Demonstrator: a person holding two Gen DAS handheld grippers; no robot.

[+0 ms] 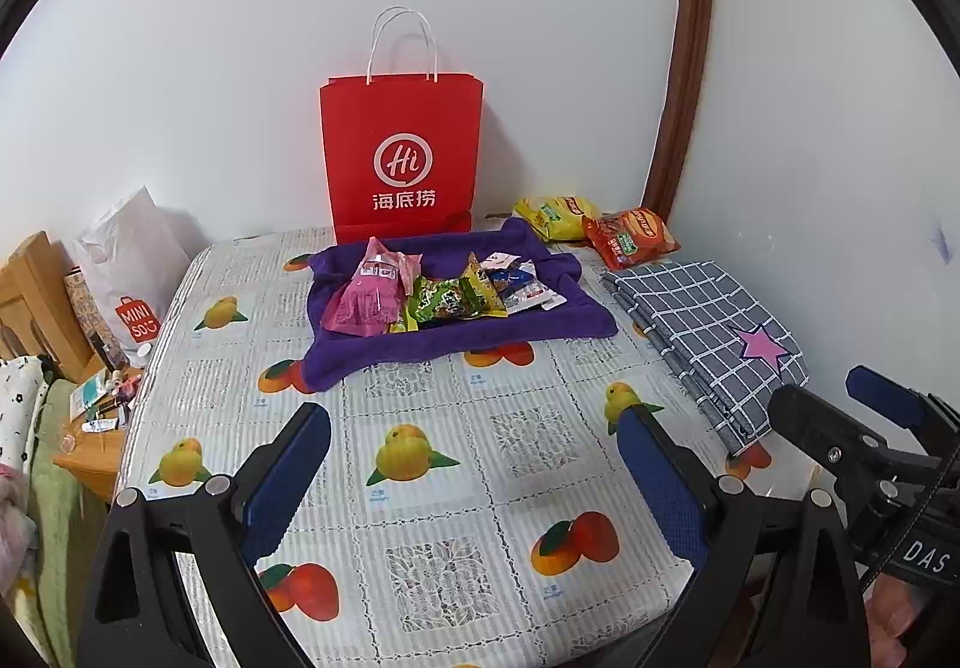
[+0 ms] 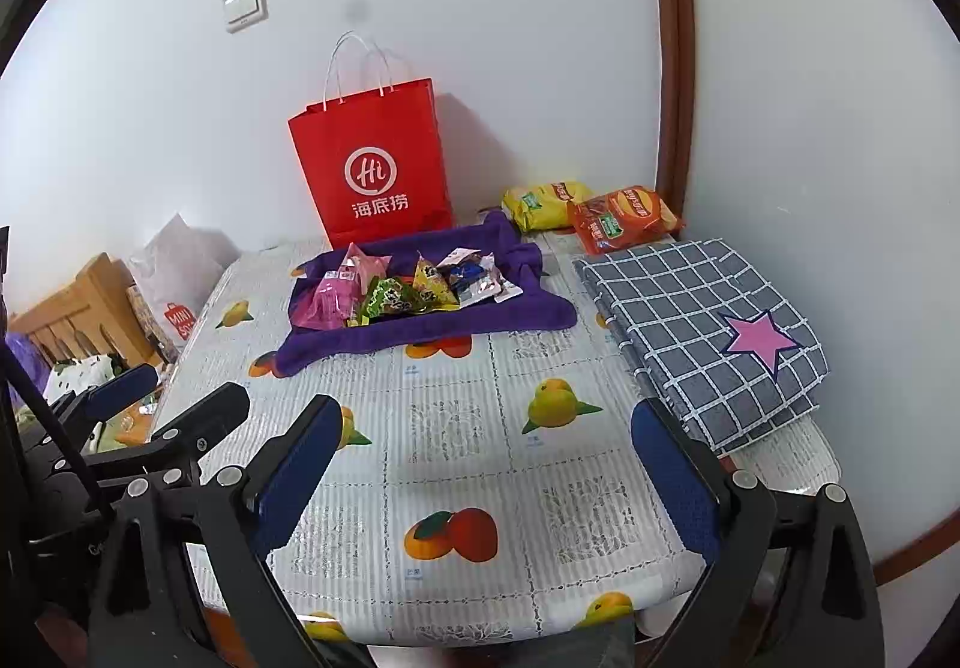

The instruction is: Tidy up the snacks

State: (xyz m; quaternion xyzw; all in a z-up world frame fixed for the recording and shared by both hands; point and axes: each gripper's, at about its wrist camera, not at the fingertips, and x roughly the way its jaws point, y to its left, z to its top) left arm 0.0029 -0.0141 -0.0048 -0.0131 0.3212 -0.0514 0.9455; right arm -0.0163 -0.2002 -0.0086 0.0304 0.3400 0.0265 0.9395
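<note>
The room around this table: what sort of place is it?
Probably a home bedroom: a fruit-print tablecloth, a wooden bed frame with bedding at the left, and a red shopping bag against the wall.

The worktop (image 1: 420,494) wears a pale lace-patterned cover printed with mangoes. Near its far edge, about the middle, lies a purple towel (image 1: 480,329), spread flat. A red paper bag (image 1: 401,152) stands upright at the far edge just behind the towel. In the far right corner lie a yellow chip bag (image 1: 552,215) and an orange chip bag (image 1: 630,237), touching. Along the right edge lies a folded grey checked cloth (image 1: 702,326) with a pink star.
</note>
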